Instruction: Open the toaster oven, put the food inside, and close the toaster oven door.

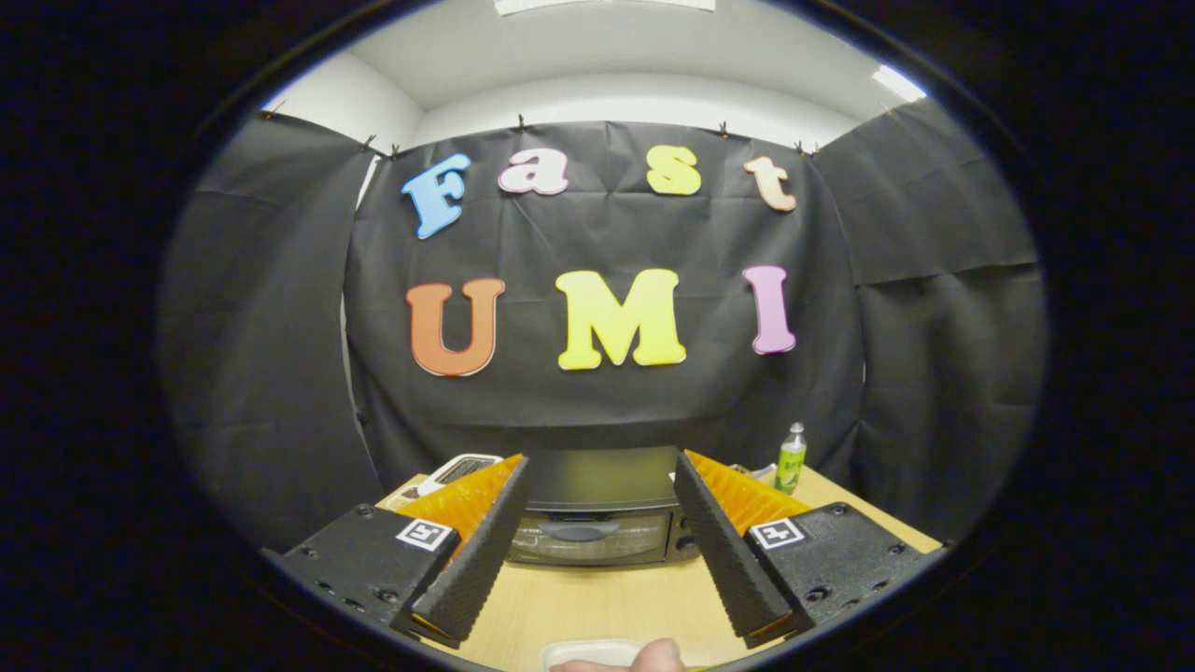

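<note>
A dark toaster oven [597, 523] stands on the wooden table [607, 602] against the booth wall, straight beyond my fingers. Its glass door [586, 539] with a curved handle is closed. My gripper [599, 467] is open, raised above the table, with the oven seen through the gap between the fingers and nothing held. Close below the fingers, at the table's near edge, lies the rim of a pale tray or plate [588, 651], with a person's fingertip [658, 658] on it. What lies on the tray is hidden.
A small green-labelled bottle [791, 457] stands to the right of the oven near the wall. A white device [457, 471] lies behind the left finger, left of the oven. Bare tabletop stretches between the oven and the tray.
</note>
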### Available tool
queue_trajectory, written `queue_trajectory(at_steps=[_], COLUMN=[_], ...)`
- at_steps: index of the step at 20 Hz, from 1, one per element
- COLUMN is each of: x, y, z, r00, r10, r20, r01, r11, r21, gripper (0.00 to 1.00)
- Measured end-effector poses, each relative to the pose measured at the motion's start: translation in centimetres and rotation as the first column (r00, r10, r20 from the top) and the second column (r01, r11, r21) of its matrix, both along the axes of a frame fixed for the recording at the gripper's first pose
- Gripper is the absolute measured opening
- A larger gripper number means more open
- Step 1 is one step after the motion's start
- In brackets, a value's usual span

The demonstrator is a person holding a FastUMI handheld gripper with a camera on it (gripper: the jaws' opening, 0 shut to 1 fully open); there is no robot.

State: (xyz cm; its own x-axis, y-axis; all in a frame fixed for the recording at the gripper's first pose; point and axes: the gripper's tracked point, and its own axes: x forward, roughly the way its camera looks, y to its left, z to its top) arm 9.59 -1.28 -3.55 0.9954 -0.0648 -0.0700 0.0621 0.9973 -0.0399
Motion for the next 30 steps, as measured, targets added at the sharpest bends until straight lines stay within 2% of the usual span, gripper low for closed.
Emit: queue_trajectory(at_steps=[8,13,16,30], x=[-7.4,-10.0,-10.4,-9.2], y=[-1.3,-2.1,-2.2,0.0], z=[0.3,-1.2,-1.0,-2.8], r00=[1.000,1.000,0.999,0.999], r10=[-0.001,-0.027,-0.038,0.004], r20=[0.006,0.002,0.010,-0.046], r01=[0.001,0.027,0.038,-0.004], r11=[1.000,1.000,0.999,1.000], r21=[0.015,0.009,-0.015,-0.005], gripper=[1.00,1.00,1.00,1.00])
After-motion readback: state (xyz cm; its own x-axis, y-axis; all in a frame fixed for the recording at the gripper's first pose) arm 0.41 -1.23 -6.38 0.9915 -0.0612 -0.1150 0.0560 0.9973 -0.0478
